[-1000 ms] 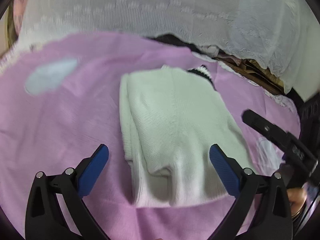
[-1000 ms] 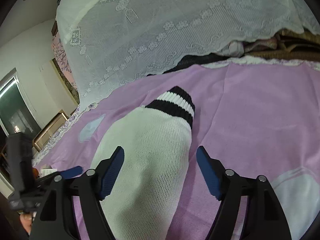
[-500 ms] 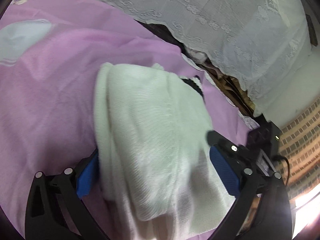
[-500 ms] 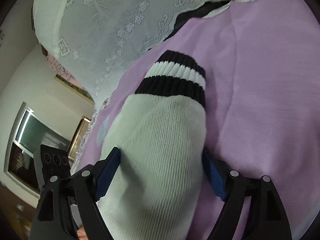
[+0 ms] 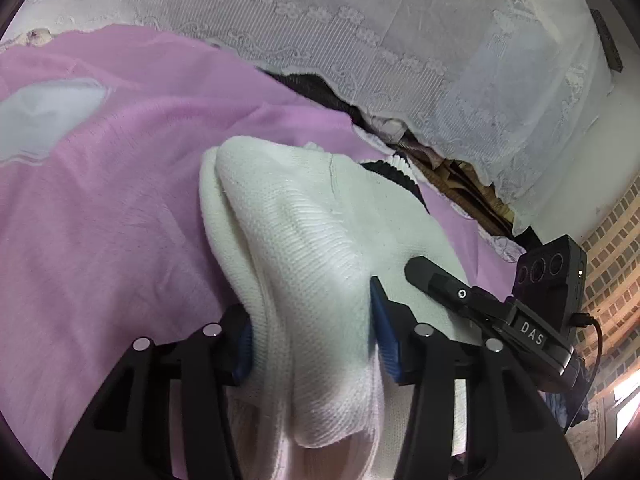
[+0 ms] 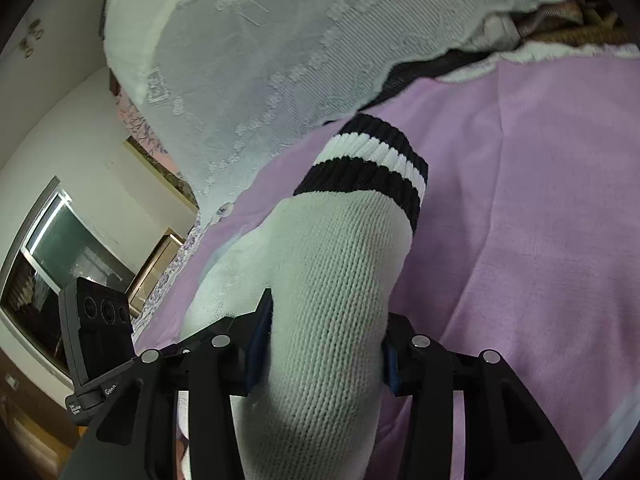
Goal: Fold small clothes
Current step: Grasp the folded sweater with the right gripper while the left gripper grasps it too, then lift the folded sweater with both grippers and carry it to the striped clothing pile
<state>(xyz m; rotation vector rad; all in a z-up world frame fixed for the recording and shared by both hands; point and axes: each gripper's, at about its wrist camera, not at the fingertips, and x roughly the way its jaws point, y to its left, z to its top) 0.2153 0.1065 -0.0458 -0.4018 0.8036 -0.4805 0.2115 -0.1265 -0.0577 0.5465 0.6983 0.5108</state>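
**Both grippers clamped on the white knit sweater**

The left gripper (image 5: 314, 334) is clenched on a bunched fold of the white knit sweater (image 5: 320, 232), its blue pads (image 5: 385, 340) pressed into the fabric from both sides. The sweater lies folded on the pink blanket (image 5: 112, 208), rising toward the gripper at its near end.

The right gripper (image 6: 324, 350) grasps the sweater's sleeve (image 6: 336, 280), the knit squeezed between its blue pads (image 6: 256, 344). The sleeve's cuff (image 6: 368, 164), banded black, white and black, points away from the gripper and sits over the pink blanket (image 6: 540, 220).

A white lace cover (image 5: 360, 32) drapes behind the blanket. In the left wrist view the right gripper shows at the sweater's right side, touching the knit. A brick-patterned wall (image 5: 612, 248) stands at the far right, and a window (image 6: 48, 248) shows in the right wrist view.
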